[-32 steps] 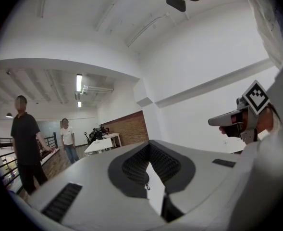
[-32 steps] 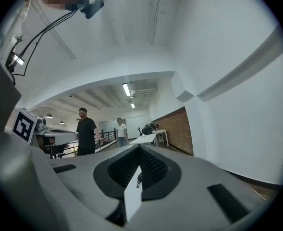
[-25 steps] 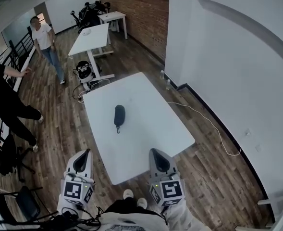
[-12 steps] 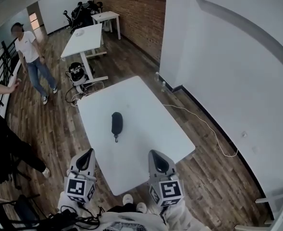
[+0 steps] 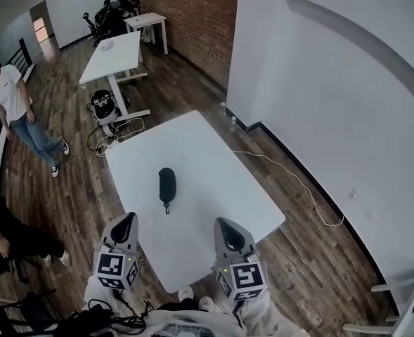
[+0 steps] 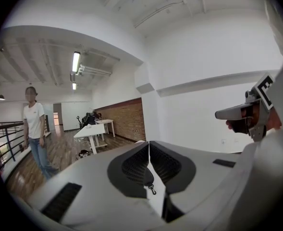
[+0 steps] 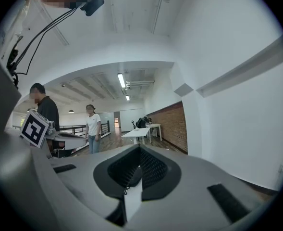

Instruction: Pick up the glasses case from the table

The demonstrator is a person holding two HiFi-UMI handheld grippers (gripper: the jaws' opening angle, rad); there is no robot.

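Glasses case [image 5: 166,185] nearer, still untouched

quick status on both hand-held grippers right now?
Left hand-held gripper: closed, holding nothing.
Right hand-held gripper: closed, holding nothing.
Glasses case: lies ahead of both, not gripped.

left gripper [image 5: 126,220]: grey shell, black ribbed pads [image 6: 133,165]
right gripper [image 5: 225,225]: same
marker cubes [image 5: 115,270]: black-and-white squares
sleeves [image 5: 266,319]: white
cables [image 5: 126,315]: black, below marker cubes

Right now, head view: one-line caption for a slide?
Shut and empty, the left gripper and right gripper hover at the near edge of the white table; the glasses case lies mid-table, untouched.
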